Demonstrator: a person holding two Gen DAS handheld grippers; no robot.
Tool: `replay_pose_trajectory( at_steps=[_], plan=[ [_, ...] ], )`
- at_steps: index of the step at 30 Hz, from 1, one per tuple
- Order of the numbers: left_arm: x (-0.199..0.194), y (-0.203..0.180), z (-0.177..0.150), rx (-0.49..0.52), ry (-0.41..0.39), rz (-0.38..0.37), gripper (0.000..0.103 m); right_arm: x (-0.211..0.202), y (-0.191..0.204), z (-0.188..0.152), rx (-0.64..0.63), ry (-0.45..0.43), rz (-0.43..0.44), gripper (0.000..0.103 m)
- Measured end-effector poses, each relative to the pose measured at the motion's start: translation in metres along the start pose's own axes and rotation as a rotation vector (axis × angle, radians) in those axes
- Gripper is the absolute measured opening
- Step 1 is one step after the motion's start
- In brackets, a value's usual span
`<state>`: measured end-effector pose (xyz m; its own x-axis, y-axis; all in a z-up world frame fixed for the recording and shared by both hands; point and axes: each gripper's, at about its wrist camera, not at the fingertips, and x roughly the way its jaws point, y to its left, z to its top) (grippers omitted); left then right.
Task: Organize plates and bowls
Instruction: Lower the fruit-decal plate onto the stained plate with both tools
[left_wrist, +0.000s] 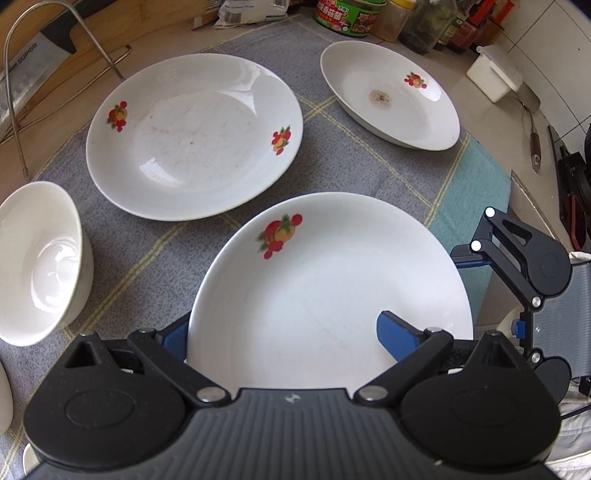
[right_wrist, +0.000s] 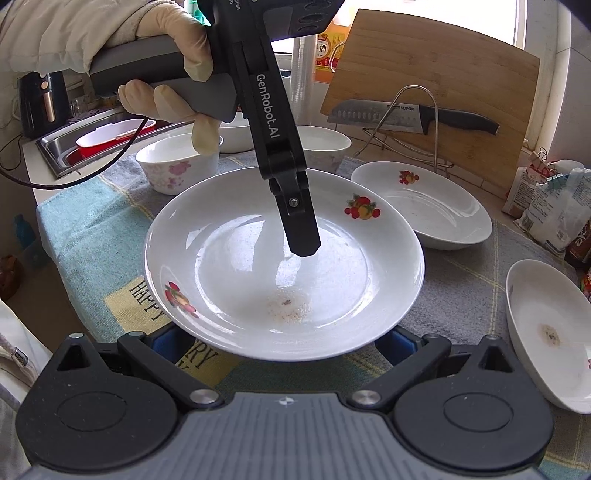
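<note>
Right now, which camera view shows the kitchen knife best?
The right wrist view: the knife lies whole, blade and black handle, against the cutting board. The left wrist view shows it cut off at the top left edge.

Left wrist view: the near plate (left_wrist: 325, 295) hides the left gripper's (left_wrist: 291, 332) left finger almost wholly, so its grip cannot be confirmed. The white bowl (left_wrist: 40, 258) is cut by the left edge.

Right wrist view: the front plate (right_wrist: 284, 266) covers both fingertips of the right gripper (right_wrist: 284, 341). The stained plate (right_wrist: 546, 332) runs off the right edge.
</note>
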<state>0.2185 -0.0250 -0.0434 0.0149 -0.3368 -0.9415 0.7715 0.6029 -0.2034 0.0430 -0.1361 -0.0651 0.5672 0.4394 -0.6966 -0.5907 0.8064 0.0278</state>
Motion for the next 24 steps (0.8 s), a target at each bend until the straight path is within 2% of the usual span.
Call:
replay_pose_trajectory(
  at_steps=[24],
  plan=[
    [0.023, -0.052, 0.096, 0.093, -0.010, -0.011, 0.098, -0.038, -0.083, -0.021, 0.028, -0.004, -0.070, 0.103]
  ],
)
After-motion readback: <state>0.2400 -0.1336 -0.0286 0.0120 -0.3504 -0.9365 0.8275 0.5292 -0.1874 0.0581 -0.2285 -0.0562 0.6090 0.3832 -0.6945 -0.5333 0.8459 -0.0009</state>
